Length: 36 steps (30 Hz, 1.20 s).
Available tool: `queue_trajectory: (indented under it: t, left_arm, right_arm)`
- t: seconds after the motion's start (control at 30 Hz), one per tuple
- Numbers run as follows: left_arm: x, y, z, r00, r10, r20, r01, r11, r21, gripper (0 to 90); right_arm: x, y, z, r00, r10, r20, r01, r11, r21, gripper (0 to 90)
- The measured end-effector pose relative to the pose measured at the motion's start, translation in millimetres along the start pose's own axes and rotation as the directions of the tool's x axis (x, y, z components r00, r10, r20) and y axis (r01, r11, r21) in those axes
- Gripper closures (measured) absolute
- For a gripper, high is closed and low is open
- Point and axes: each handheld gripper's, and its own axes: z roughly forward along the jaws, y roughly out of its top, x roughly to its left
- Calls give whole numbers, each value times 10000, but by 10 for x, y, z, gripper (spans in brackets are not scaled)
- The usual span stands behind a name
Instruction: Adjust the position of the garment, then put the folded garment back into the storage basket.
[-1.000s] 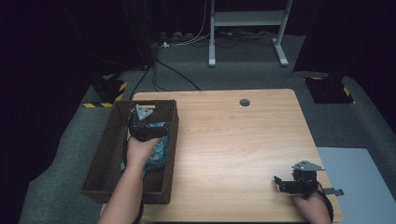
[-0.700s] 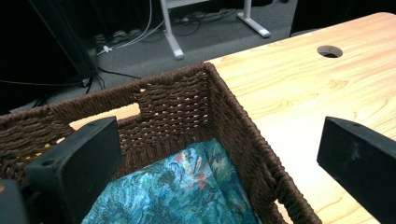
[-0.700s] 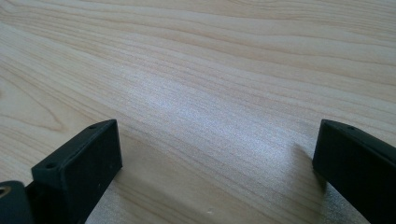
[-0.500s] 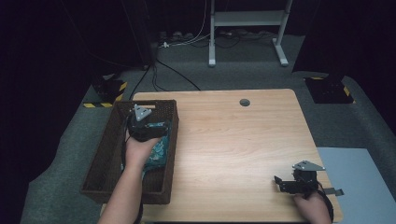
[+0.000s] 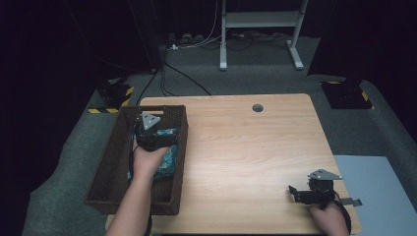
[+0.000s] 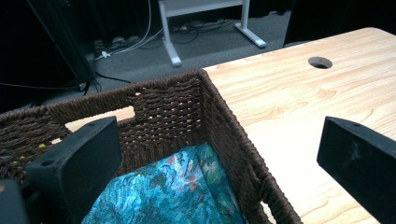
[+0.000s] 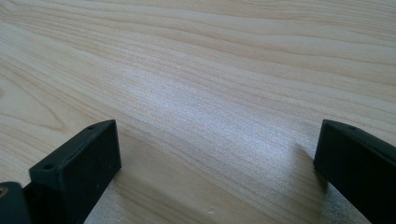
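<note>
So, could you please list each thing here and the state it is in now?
Left tool: open, empty, above the basket.
Right tool: open, empty, low over the table.
Basket: upright, on the table's left edge.
Teal cloth: lying inside the basket, released.
Table: bare wood.

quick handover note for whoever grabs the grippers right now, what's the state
Left gripper: open, nothing between its jaws, held over the far end of the wicker basket.
Right gripper: open, empty, low over the table at its near right corner.
Teal patterned cloth: lying inside the basket, against its right wall.
Done: cloth is in the basket.
Left: probably just lift the left gripper out; no other loose items visible on the table.
</note>
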Motion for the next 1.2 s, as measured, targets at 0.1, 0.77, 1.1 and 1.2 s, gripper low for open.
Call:
queue_trajectory:
  t: [0.1, 0.77, 1.1, 1.2]
  left_arm:
    - [-18, -11, -5, 9999, -79, 71, 79, 10000, -55, 1]
    - [-277, 39, 77, 9994, -134, 320, 142, 9996, -261, 1]
    - [-384, 70, 76, 9990, -161, 428, 179, 9989, -436, 1]
    - [-415, 85, 75, 9988, -73, 480, 95, 9989, -460, 1]
  right_arm:
    - [0, 0, 0, 10000, -9, -8, 9, 10000, 0, 3]
    - [6, 1, 3, 10000, -58, 34, 58, 10000, 29, 3]
    - [11, 3, 5, 9999, -127, 78, 126, 9999, 55, 3]
    - [9, 2, 4, 9999, -110, 58, 110, 9999, 48, 3]
